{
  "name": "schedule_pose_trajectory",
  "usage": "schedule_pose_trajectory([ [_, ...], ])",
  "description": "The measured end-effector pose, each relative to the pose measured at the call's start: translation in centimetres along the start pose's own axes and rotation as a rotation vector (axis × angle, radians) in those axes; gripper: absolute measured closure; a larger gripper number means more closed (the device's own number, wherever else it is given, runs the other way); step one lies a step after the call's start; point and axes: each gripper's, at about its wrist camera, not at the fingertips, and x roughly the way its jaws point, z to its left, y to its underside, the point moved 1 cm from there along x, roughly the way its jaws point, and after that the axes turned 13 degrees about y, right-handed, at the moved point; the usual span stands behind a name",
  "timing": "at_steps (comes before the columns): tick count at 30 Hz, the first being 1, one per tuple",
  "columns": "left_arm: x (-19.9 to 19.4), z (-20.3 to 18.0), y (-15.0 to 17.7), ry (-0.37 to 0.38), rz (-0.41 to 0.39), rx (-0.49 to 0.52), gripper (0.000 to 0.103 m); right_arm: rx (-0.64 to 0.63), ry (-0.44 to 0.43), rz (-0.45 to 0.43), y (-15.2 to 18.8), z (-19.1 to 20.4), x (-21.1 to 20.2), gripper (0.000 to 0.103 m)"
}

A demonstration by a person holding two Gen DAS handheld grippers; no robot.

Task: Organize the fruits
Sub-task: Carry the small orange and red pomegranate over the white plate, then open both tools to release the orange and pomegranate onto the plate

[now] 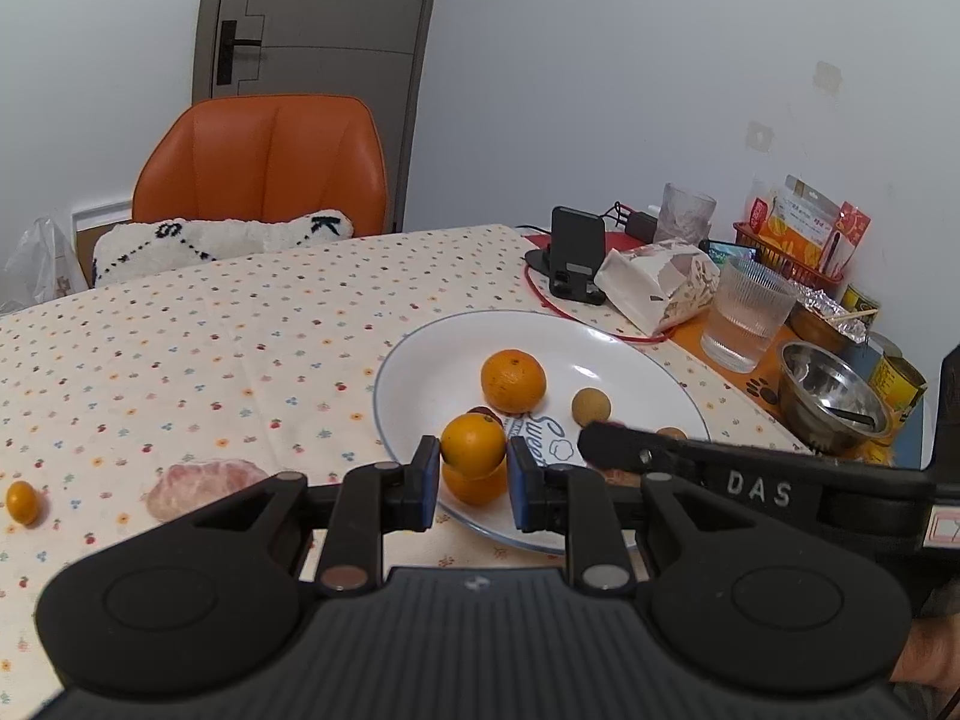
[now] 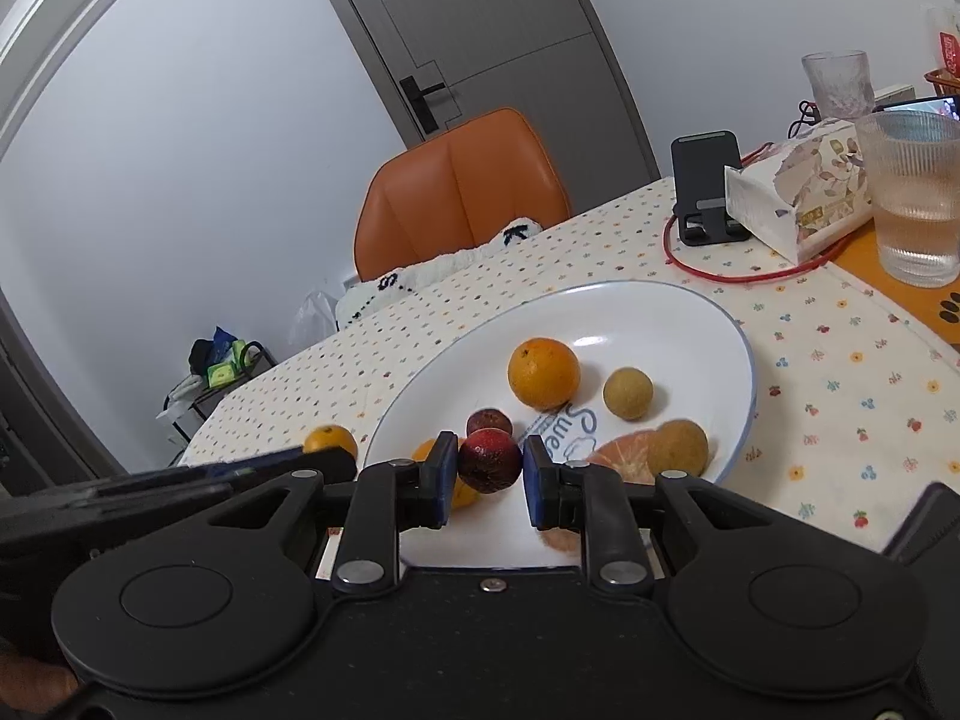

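A white blue-rimmed plate (image 1: 420,354) (image 2: 672,312) holds a large orange (image 1: 513,381) (image 2: 543,373), two brown longans (image 1: 591,407) (image 2: 627,393), a peeled citrus piece (image 2: 624,450) and a dark red fruit (image 2: 489,420). My left gripper (image 1: 474,462) is shut on a small orange (image 1: 473,443) (image 2: 329,441) over the plate's near rim, with another orange (image 1: 474,485) just beneath it. My right gripper (image 2: 489,471) is shut on a second dark red fruit (image 2: 489,459) above the plate. Its fingers (image 1: 606,441) reach in from the right in the left wrist view.
On the dotted tablecloth left of the plate lie a peeled pinkish fruit (image 1: 204,486) and a tiny orange (image 1: 23,501). To the right stand a water glass (image 1: 747,318), a steel bowl (image 1: 831,390), a tissue pack (image 1: 660,288), a phone stand (image 1: 576,258) and cans. An orange chair (image 1: 264,162) is behind.
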Motion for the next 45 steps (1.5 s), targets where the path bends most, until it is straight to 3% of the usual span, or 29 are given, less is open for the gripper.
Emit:
schedule_pose_trajectory([
  [11, 3.0, -1.1, 0.4, 0.025, 0.065, -0.005, 0.080, 0.066, 0.035, 0.005, 0.1, -3.0, 0.3, 0.067],
  [17, 3.4, -0.9, 0.5, 0.014, 0.082, -0.022, 0.071, 0.086, 0.049, 0.007, 0.2, -4.0, 0.0, 0.066],
  [26, 1.9, -0.4, 0.5, -0.011, 0.061, -0.016, 0.049, 0.071, 0.036, 0.017, 0.6, -3.0, -0.1, 0.064],
  [34, 0.1, 1.4, 0.7, -0.047, 0.043, -0.051, 0.034, 0.044, 0.035, 0.005, 0.7, -1.5, -0.7, 0.052],
  [45, -3.0, 4.7, 1.0, -0.132, 0.009, -0.099, 0.023, 0.003, 0.026, -0.023, 1.0, 1.3, -1.2, 0.026],
])
